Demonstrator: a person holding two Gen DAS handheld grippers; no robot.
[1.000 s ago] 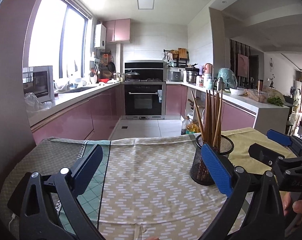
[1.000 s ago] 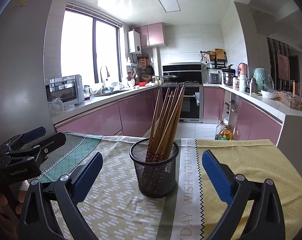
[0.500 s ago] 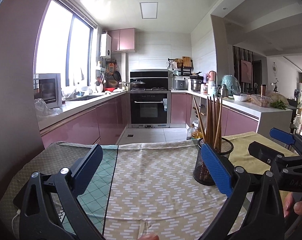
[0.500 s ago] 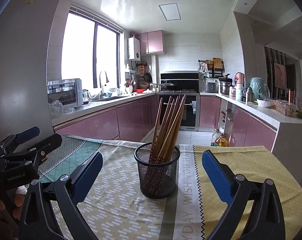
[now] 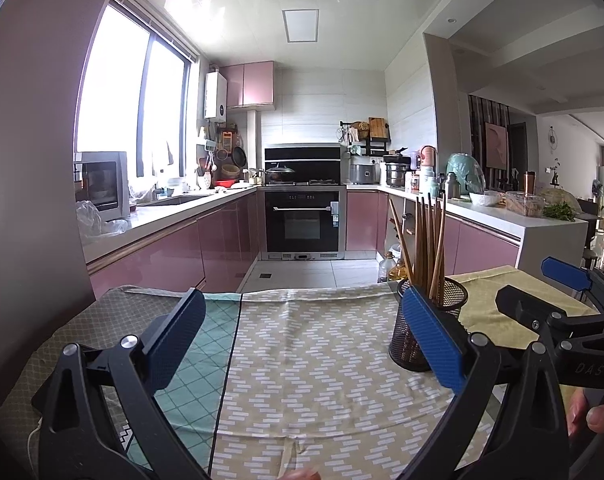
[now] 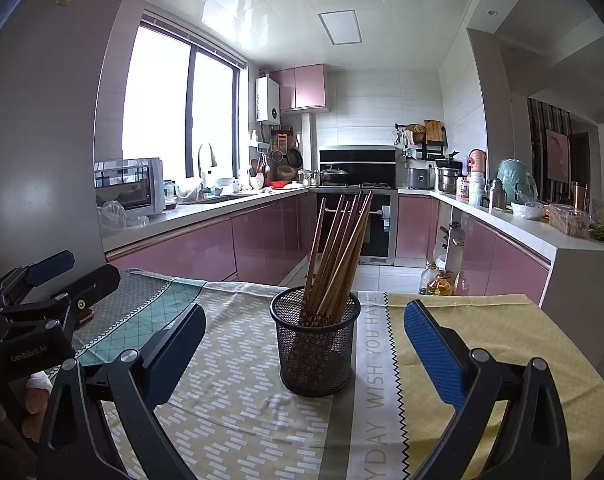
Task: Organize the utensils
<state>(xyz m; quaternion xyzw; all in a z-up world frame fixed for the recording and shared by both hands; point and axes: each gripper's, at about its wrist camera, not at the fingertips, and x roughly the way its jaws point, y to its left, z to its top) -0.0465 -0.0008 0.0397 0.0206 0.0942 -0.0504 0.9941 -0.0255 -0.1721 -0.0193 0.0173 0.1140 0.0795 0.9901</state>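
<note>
Both grippers, left gripper [image 5: 302, 344] and right gripper [image 6: 305, 348], hover level, spread empty.

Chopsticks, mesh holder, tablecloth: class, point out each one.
chopsticks [image 6: 337, 248], right wrist view, middle of the bundled shafts
mesh holder [image 6: 315, 354], right wrist view, front wall
tablecloth [image 6: 481, 328], right wrist view, bare yellow part

Black hand-held gripper [image 6: 302, 354], blue pads [image 6: 431, 350]

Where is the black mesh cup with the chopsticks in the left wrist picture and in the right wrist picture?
Left wrist view: the mesh cup stands right of centre on the tablecloth, partly behind the left gripper's right finger.
Right wrist view: the cup stands near the centre, framed between the open fingers of the right gripper.
Shared landmark: the black oven at the kitchen's far end.
</note>
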